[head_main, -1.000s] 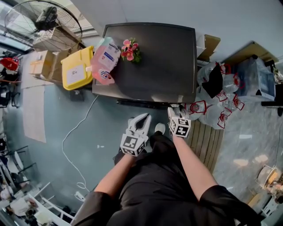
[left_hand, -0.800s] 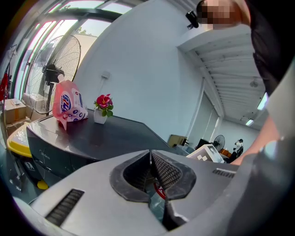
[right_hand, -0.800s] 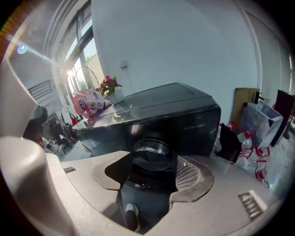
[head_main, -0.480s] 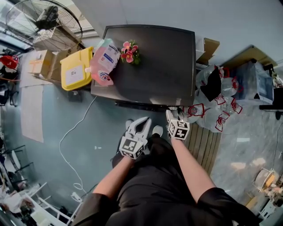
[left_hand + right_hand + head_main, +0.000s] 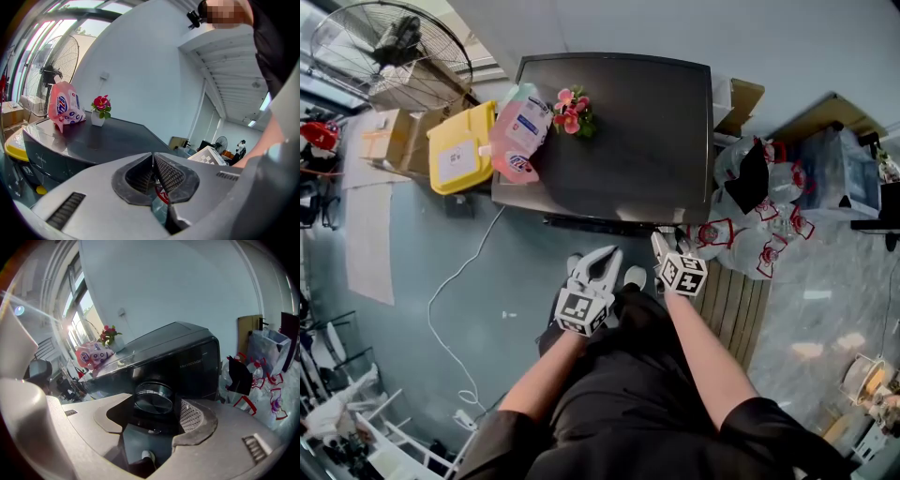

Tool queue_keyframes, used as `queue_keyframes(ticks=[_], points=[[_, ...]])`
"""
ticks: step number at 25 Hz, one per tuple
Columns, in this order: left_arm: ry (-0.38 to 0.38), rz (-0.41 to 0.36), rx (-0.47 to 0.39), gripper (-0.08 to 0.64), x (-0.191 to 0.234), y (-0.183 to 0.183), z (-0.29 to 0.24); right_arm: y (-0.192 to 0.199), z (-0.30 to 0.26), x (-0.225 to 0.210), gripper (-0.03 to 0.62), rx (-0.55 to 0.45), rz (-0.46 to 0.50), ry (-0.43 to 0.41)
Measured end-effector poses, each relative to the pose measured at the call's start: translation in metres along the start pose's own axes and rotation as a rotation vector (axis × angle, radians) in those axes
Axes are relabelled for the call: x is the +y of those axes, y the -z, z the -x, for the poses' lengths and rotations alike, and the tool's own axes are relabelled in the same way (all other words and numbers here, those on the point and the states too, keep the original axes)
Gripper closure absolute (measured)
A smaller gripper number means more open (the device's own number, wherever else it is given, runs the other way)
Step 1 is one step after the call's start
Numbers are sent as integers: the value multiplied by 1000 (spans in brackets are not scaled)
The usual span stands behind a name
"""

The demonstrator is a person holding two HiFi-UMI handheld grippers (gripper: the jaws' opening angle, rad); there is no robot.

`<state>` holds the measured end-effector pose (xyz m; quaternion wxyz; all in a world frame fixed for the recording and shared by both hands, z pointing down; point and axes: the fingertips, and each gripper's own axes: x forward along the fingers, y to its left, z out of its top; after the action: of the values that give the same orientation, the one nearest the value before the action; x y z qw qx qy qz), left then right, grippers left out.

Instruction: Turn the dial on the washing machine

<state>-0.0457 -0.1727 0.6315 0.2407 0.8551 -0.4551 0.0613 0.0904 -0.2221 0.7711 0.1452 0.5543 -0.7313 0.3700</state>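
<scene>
Two grippers sit at the centre of the head view, in front of a dark washing machine [image 5: 628,141]. The right gripper [image 5: 157,408] is clamped on the round dial [image 5: 153,399] on the machine's front panel, near its right corner, with its jaws pressing the dial's sides. The left gripper [image 5: 153,159] hangs beside it, apart from the machine, its jaws pressed together on nothing.

At the lid's upper left stand a small pot of pink flowers [image 5: 574,109] and a pink detergent pouch [image 5: 517,129]. A yellow container [image 5: 461,145] and a pedestal fan [image 5: 389,47] stand left of the machine. Tied plastic bags [image 5: 764,230] crowd its right side, just beside the right gripper. A white cable [image 5: 455,300] trails over the floor [image 5: 516,272].
</scene>
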Motion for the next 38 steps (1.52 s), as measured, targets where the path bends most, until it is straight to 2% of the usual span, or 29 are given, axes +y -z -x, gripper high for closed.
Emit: queue_keyframes(ticks=[8, 14, 18, 24, 30, 33, 38], points=[[-8, 1, 1, 546, 2, 1, -2, 0, 0, -1, 344, -8, -78, -60], [0, 2, 7, 546, -2, 3, -7, 1, 0, -3, 344, -14, -192, -129], [-2, 0, 16, 546, -2, 6, -9, 0, 1, -3, 344, -12, -213, -151], [2, -10, 21, 546, -4, 8, -12, 0, 1, -3, 344, -4, -191, -152], [-15, 8, 14, 546, -1, 6, -10, -3, 11, -3, 345, -22, -103, -97], [-23, 15, 5, 546, -1, 3, -9, -3, 20, -4, 345, -25, -73, -96], [-6, 12, -23, 552, -4, -9, -2, -21, 46, 15, 356, -41, 112, -122]])
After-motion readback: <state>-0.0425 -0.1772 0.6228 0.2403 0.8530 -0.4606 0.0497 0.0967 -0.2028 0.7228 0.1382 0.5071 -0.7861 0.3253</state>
